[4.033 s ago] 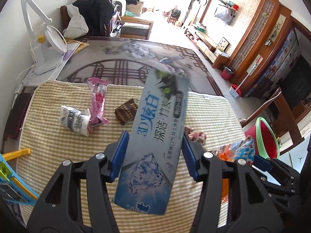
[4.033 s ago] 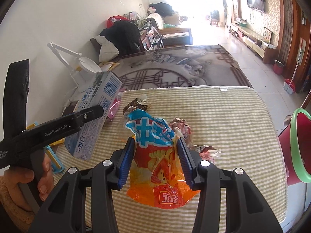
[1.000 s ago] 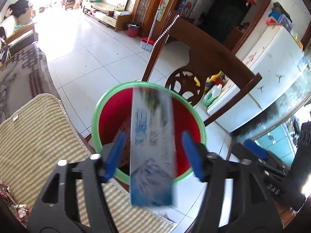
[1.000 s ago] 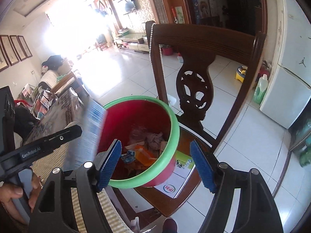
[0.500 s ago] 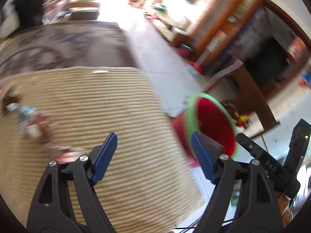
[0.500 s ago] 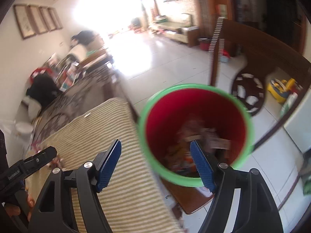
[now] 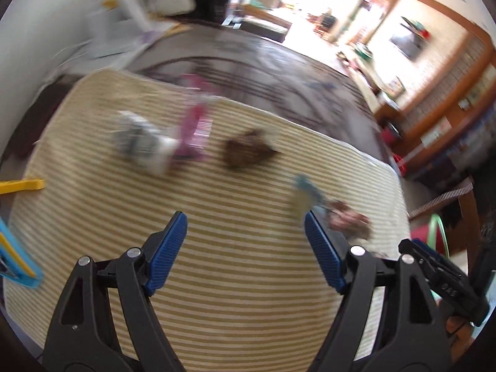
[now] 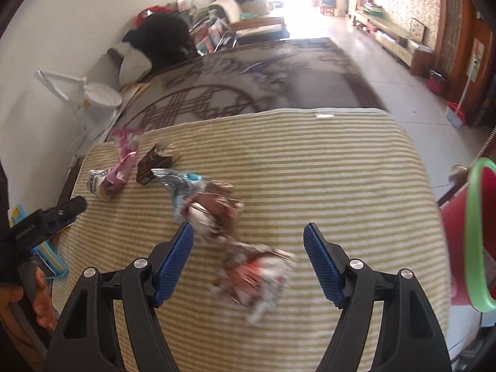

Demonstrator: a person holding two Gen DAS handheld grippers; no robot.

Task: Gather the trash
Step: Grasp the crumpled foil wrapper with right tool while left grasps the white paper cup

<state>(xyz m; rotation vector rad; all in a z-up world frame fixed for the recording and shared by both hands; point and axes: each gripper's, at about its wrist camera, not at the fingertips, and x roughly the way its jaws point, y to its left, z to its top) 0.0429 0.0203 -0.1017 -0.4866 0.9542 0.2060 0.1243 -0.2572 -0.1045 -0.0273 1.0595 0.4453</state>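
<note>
- Hovering over the striped cloth point(image 8: 310, 161) with both tools empty; left gripper point(image 7: 245, 241) has its jaws apart with only bare cloth between them; right gripper point(image 8: 248, 248) likewise stands spread, nothing clamped
- Trash on the cloth, right wrist view: red-and-white wrapper point(image 8: 254, 279) lies just below and between the right jaws, not touched; brown-and-white wrapper point(image 8: 210, 210) near the left blue pad; silver-blue wrapper point(image 8: 176, 183) beside it; brown packet point(image 8: 155, 162), pink wrapper point(image 8: 125, 155) and a small striped pack point(image 8: 97, 183) further off toward the wall
- Red bin point(image 8: 465, 241) with green rim sits off the cloth's right edge; contents not visible from here
- Step in hand, as judged: picking the next pieces; bin drop not yet due
- Next move calls for lowering the right jaws astride the red-and-white wrapper, then closing; the left view is motion-blurred, so its target is unclear, perhaps the brown packet or the pink wrapper
- Risk: thin crinkled film may slip out of the pads
</note>
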